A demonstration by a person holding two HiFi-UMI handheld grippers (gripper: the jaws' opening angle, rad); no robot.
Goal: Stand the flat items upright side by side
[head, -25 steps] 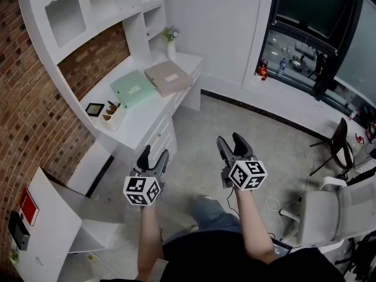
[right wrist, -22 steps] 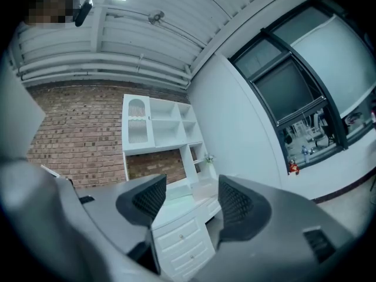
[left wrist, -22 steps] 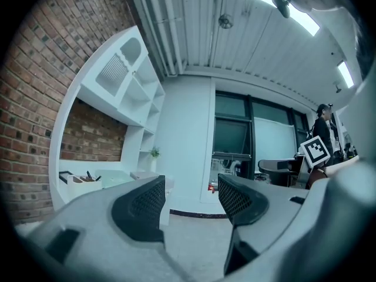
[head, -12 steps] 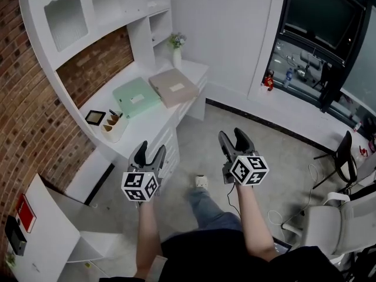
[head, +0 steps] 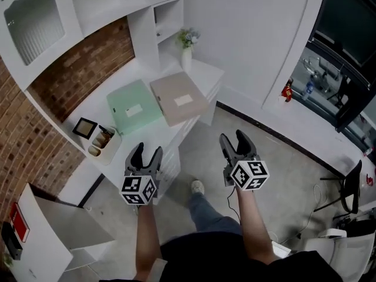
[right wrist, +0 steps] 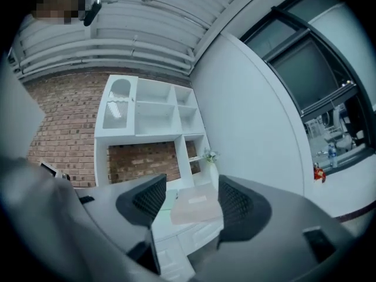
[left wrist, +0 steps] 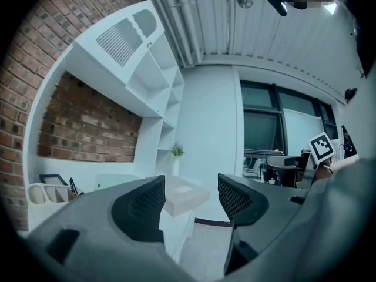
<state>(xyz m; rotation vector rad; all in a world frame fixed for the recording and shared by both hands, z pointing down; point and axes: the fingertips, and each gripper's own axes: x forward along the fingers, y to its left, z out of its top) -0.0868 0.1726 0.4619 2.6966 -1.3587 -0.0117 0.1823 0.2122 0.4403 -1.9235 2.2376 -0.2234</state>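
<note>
Two flat box files lie side by side on the white desk (head: 144, 135): a mint-green one (head: 134, 106) and a beige one (head: 178, 97) that overhangs the desk's front edge. My left gripper (head: 144, 153) hangs open and empty over the floor just in front of the desk. My right gripper (head: 235, 140) is open and empty too, further right over the floor. The beige file (left wrist: 185, 195) shows between the left jaws at a distance, and the beige file (right wrist: 197, 207) likewise between the right jaws, with the green file (right wrist: 168, 201) beside it.
A small vase with a plant (head: 187, 50) stands at the desk's far end. A pen holder (head: 101, 143) and a small picture frame (head: 84, 127) sit at its near end. White shelving (head: 117, 4) rises over the desk against brick. A white side table (head: 50, 239) stands at lower left.
The desk and both files have come nearer and larger in the head view. Both grippers have travelled toward the desk, still open and empty.
</note>
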